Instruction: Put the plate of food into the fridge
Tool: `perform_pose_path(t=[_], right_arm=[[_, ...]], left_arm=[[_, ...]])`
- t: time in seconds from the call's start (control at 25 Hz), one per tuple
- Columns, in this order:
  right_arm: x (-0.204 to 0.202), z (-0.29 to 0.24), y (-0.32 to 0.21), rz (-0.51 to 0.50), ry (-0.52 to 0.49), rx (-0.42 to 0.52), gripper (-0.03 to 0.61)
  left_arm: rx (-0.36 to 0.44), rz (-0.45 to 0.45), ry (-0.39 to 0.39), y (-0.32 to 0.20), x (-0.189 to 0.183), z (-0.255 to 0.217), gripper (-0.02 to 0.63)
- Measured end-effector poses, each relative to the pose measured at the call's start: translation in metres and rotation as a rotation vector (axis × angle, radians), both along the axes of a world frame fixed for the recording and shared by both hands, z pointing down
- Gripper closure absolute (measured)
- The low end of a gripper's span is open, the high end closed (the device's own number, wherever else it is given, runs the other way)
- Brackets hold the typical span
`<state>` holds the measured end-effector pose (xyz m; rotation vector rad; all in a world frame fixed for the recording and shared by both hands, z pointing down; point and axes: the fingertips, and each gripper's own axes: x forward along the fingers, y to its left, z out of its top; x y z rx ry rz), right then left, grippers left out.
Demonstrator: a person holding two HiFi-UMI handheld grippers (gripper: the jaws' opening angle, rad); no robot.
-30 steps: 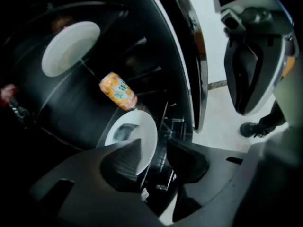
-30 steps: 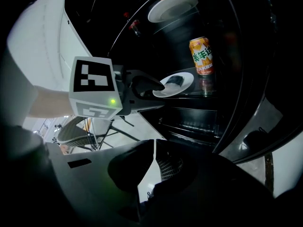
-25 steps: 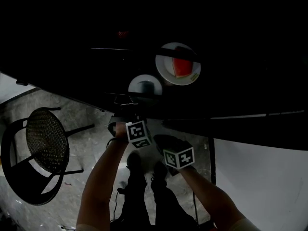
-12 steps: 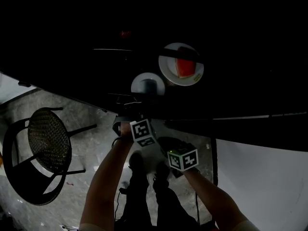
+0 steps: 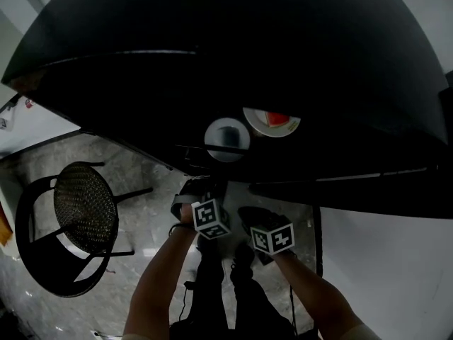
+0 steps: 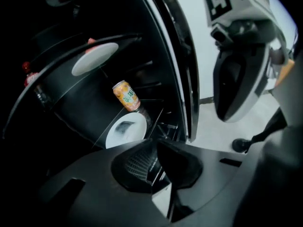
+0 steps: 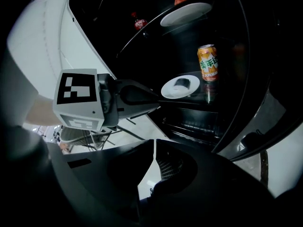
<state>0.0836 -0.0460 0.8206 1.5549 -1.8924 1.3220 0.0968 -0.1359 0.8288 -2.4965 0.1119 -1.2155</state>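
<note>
Now, with the plate of food on the fridge's upper shelf, the left gripper, jaws just closing on nothing, and the right gripper, pressed together empty, should back clear before closing up.

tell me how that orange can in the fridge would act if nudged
The can stands upright, tall and narrow, so a high push would probably tip it. Its round sides suggest it would then roll, perhaps into the plate beside it. Its smooth metal looks slippery to grip.
</note>
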Motion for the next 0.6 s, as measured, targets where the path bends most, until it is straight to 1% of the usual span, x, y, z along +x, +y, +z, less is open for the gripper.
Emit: perform_pose_path(t=[0.08,0.16,0.24,0.44,0.6], right_arm=[[-0.001,-0.006,-0.003,-0.003,0.004,0.004,0.548],[-0.003,-0.011,-0.007,-0.007,0.009,0.001,0.548],[-0.003,-0.016,-0.011,-0.012,0.015,-0.008,0.548],[0.002,-0.036,-0.009,0.014,0.039,-0.045,0.548],[0.002,-0.055,-0.009,0.015,0.060,-0.061,0.548]], left_arm=[[-0.016,-0.019,-0.002,0.003,-0.007,-0.004,0.594],[-0.035,-0.060,0.001,0.000,-0.015,-0.012,0.603],[-0.061,-0.099,0.005,-0.003,-0.022,-0.023,0.604],[-0.199,-0.227,0.043,0.004,-0.047,-0.044,0.604],[-0.234,-0.267,0.027,0.009,-0.069,-0.059,0.604]])
